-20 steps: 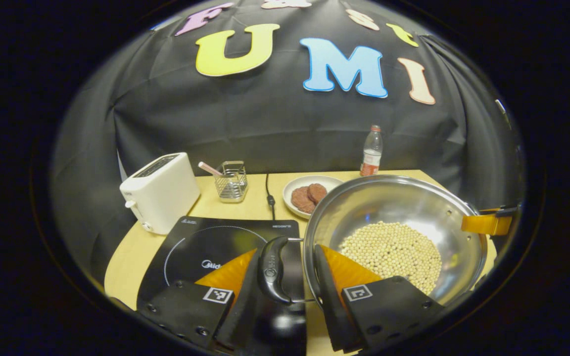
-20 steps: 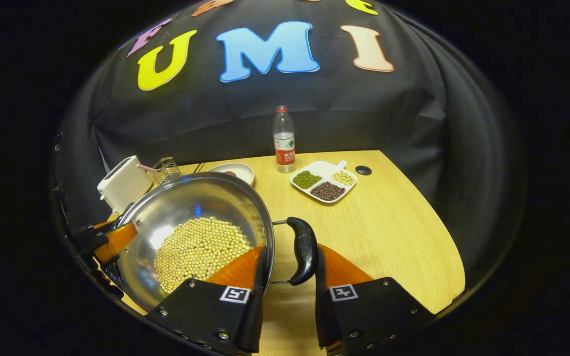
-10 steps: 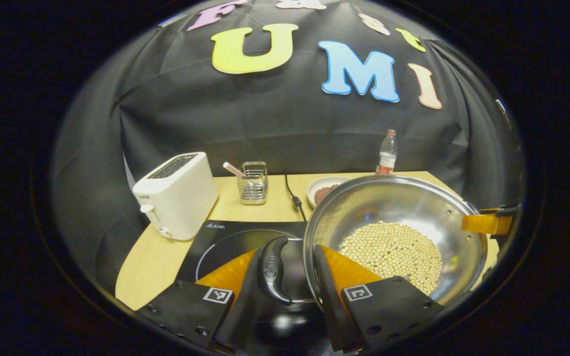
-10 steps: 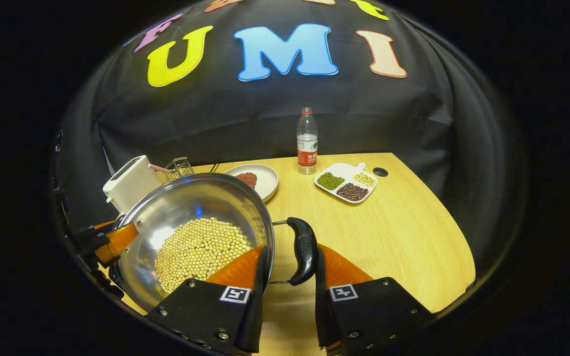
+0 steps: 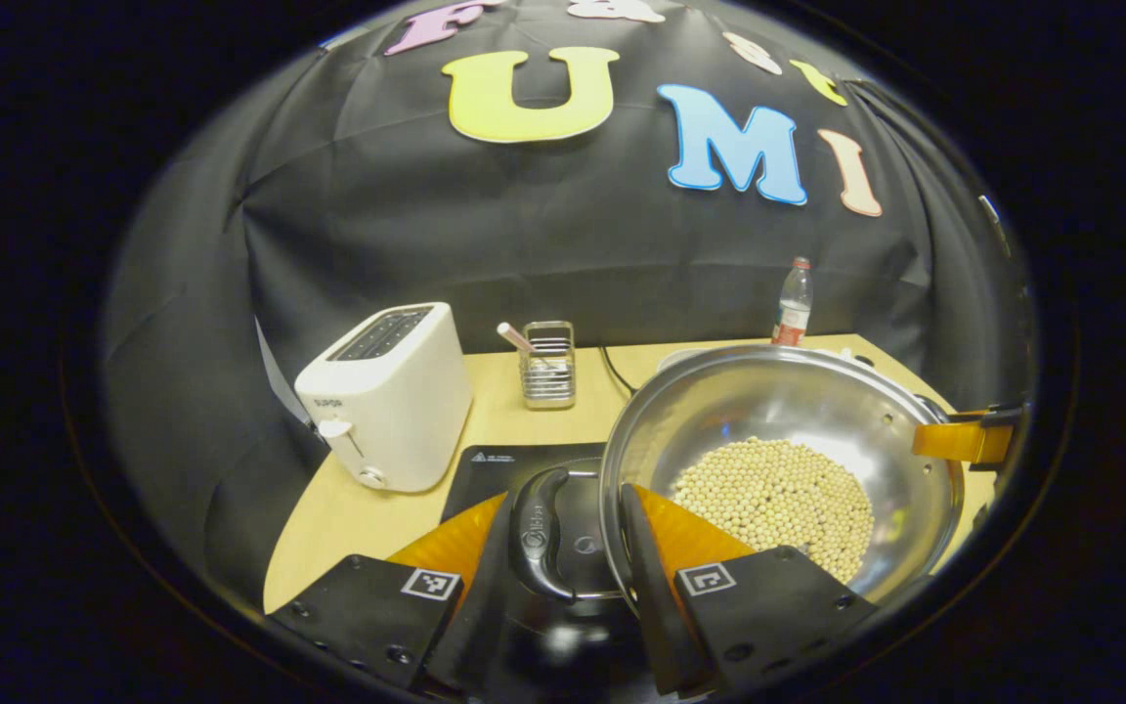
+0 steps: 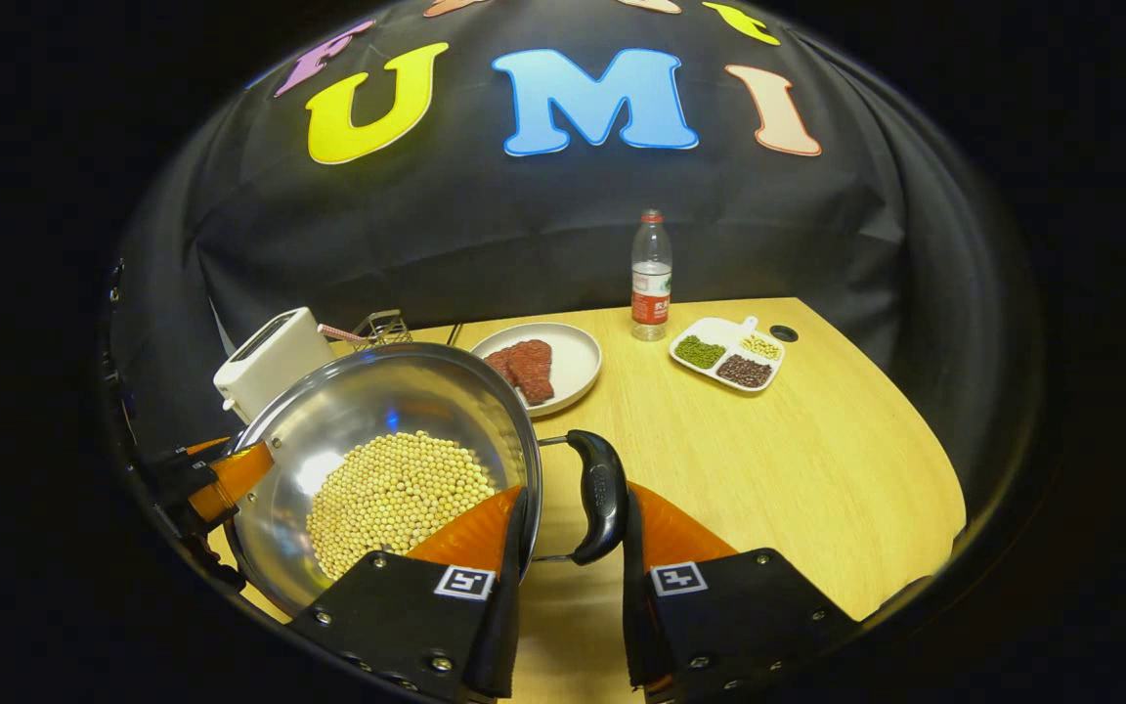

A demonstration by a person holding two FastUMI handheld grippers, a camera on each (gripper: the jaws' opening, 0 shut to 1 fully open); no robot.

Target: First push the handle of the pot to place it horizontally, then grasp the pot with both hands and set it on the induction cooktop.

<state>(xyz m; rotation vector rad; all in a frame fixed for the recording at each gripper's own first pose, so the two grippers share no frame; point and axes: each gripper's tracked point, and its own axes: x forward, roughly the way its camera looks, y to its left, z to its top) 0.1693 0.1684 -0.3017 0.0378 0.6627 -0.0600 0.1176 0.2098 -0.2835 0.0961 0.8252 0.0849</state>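
One steel pot [image 5: 778,430] of pale beans hangs above the black induction cooktop [image 5: 524,469], its two black handles each clamped by a gripper, the left gripper [image 5: 568,548] and right gripper [image 6: 568,548] both narrowed onto theirs, beside one toaster [image 5: 387,391] and one bottle [image 6: 651,279].

Silver pot [image 5: 817,401] of pale-yellow beans [image 5: 773,494], black cooktop [image 5: 514,469], white toaster [image 5: 387,396].

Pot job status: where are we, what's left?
Both handles lie flat and gripped: left hand-held gripper clamps one handle, right hand-held gripper the other. The pot of beans hangs over the cooktop. Left: lower it onto the cooktop, then release.
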